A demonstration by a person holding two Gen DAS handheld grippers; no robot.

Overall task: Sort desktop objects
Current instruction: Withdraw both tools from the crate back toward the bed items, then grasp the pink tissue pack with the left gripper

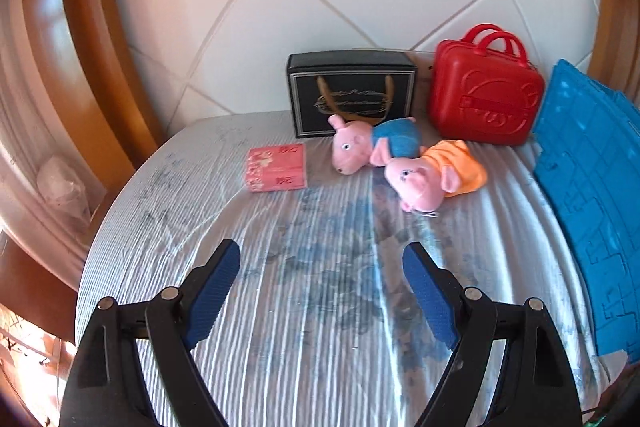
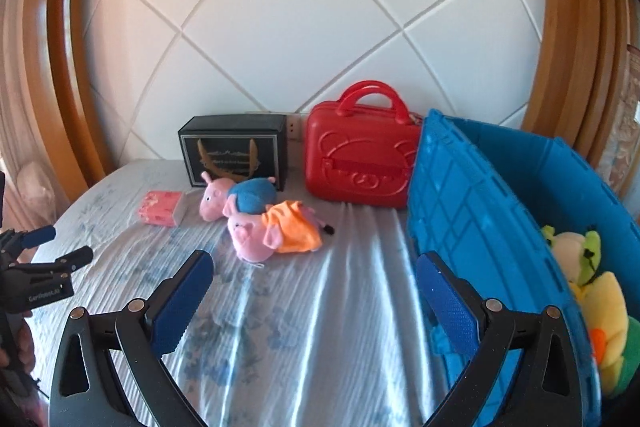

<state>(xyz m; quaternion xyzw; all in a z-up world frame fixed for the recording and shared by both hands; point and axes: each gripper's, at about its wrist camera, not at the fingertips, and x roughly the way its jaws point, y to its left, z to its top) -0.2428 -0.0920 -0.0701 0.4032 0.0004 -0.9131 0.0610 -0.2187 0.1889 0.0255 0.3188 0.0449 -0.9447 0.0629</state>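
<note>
Presently both grippers hang above the near part of a table covered in a pale cloth with faded blue print [image 1: 320,307], and both are empty. Left gripper [image 1: 321,259]: blue-padded fingers [image 1: 212,291] spread wide apart, nothing between them, only cloth showing in the gap. Right gripper [image 2: 316,275]: fingers likewise well apart, nothing held

Toys lie farther off than either tool, well apart from the fingertips. Pig plush in blue top [image 1: 372,145] lies on its side just in front of the black gift box [image 1: 352,91]; pig plush in orange top [image 1: 436,175] lies touching it, slightly nearer and to the right. Seen from the left gripper, both pigs sit ahead and a little right of the gap between the fingers. Seen from the right gripper, they sit ahead and left, beyond its left finger

Pink tissue pack [image 1: 276,167] lies left of the pigs, apart from them. Red toy suitcase [image 1: 484,91] stands upright at the far edge, right of the black box. Blue plastic crate [image 2: 500,211] fills the right side, just beside the right gripper's right finger; yellow and green plush toys [image 2: 596,291] already lie inside it

Left gripper is also visible at the left edge of the right wrist view [image 2: 60,247]
</note>
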